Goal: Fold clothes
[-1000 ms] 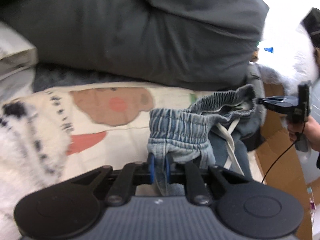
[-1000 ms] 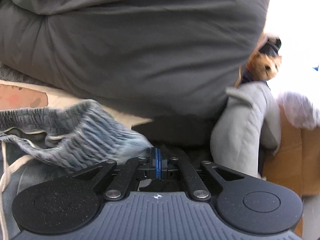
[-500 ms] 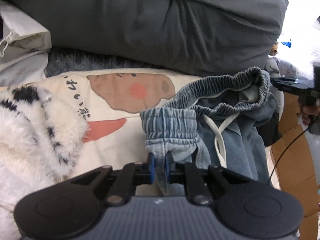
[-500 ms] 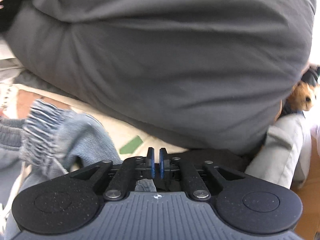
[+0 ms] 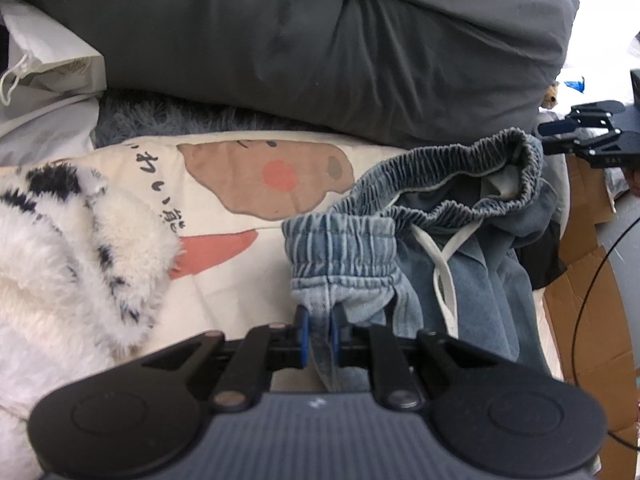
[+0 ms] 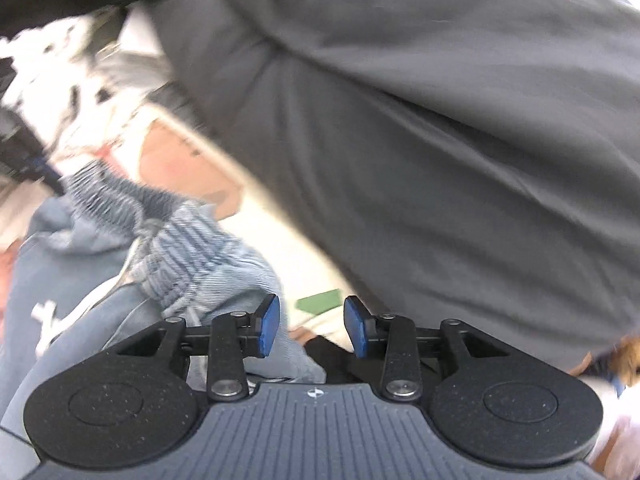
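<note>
Faded blue denim, a pair of elastic-waist trousers (image 5: pixel 440 240), is lying bunched on a cream printed blanket (image 5: pixel 240 184), near a big grey pillow (image 5: pixel 320 40) at the far side and a white fluffy throw (image 5: pixel 60 248) at the left. The left gripper (image 5: pixel 318 330) is pinching the near left corner of the waistband, its blue pads clamped on a fold of denim. The right gripper (image 6: pixel 312 328) is hanging just beside the waistband's right end with its jaws apart; they have just been opening, and nothing is sitting between them. To do this step well, I would judge, the left grip should be staying firm while the right one is taking a clean new hold on the loose right end, keeping clear of the white drawstring (image 5: pixel 444 264), so the waistband can be drawn flat and even before folding. The right wrist view is blurring badly, so edges there are hard to read. The trouser legs are running out of sight below both views, and their lie cannot be told.
</note>
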Motion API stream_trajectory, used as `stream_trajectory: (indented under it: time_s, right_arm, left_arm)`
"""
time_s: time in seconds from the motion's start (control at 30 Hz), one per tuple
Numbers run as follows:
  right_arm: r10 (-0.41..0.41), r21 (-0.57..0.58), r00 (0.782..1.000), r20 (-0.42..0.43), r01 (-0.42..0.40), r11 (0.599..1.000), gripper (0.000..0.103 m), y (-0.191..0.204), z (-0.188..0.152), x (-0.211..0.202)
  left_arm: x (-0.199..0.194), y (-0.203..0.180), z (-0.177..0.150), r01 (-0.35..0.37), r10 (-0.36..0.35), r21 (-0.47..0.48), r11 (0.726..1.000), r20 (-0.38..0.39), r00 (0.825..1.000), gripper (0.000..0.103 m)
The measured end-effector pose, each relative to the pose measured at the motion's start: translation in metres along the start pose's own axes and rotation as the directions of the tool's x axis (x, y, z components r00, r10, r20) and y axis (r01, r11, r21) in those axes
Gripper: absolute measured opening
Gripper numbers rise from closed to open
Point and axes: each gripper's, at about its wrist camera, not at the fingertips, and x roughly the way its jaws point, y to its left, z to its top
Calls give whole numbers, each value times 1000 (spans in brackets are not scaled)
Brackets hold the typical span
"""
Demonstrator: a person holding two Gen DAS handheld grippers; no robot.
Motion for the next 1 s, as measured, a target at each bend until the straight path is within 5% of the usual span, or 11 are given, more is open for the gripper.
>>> stream_trajectory:
  time_s: [0.33, 0.57, 0.73, 1.0]
  right_arm:
    - [109, -149, 988, -114, -125, 981, 43, 13, 32, 26]
    - [164, -147, 975, -147, -185, 972, 47, 15, 43, 49]
    - [214, -153, 956, -200, -246, 957, 57, 23, 47, 67]
    - [296, -87, 921, -254, -327, 941, 58, 33, 38, 92]
  left_arm:
    - [0, 1, -1, 4, -4, -12, 1000, -8, 1000, 12]
    - [-1, 3, -2, 12, -12, -10, 1000, -18, 1000, 12]
    - [0, 3, -3, 14, -14, -15, 1000, -20, 1000, 12]
    - [1, 5, -3, 18, -19, -12, 1000, -24, 1000, 12]
